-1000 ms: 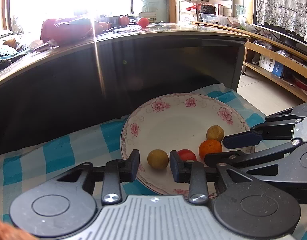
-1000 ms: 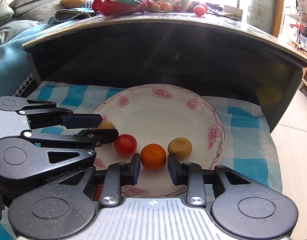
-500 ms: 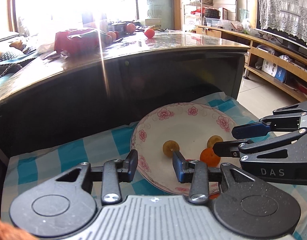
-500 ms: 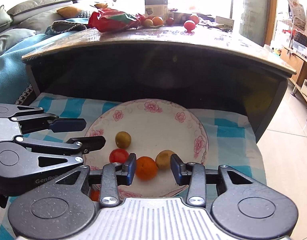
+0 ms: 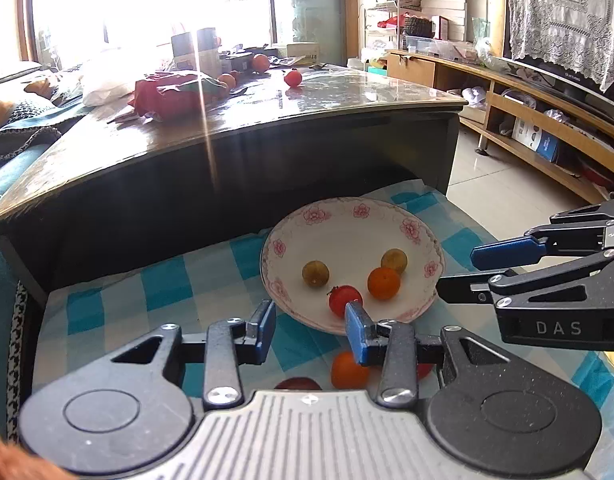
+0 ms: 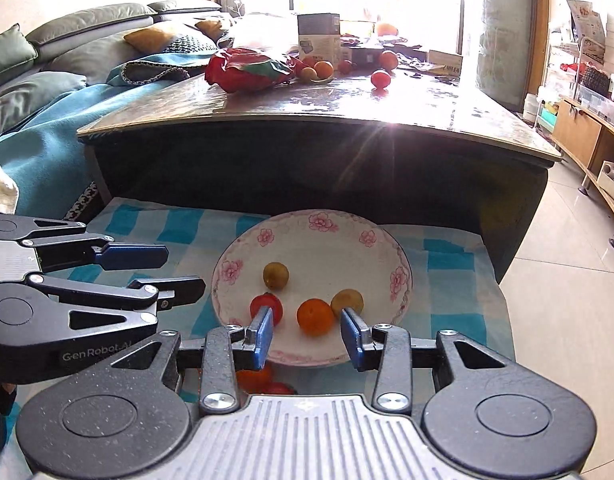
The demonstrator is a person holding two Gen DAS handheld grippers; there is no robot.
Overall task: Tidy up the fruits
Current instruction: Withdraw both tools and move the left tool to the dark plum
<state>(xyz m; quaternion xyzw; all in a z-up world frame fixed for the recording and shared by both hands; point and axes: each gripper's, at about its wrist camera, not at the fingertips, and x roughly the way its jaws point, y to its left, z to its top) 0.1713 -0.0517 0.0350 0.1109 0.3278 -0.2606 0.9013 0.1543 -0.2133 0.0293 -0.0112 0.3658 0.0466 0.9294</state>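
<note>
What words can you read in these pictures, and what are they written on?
"DAS": on the side of the right tongs.
"GenRobot.AI": on the side of the left tongs; the last letters are partly hidden.
The boxes on the big table and the box on the shelf carry print too small to read.

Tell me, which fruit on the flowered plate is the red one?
The red fruit at the plate's near left edge, just beyond the right gripper's left finger. Its neighbours are an orange one and two dull yellow-green ones.
</note>
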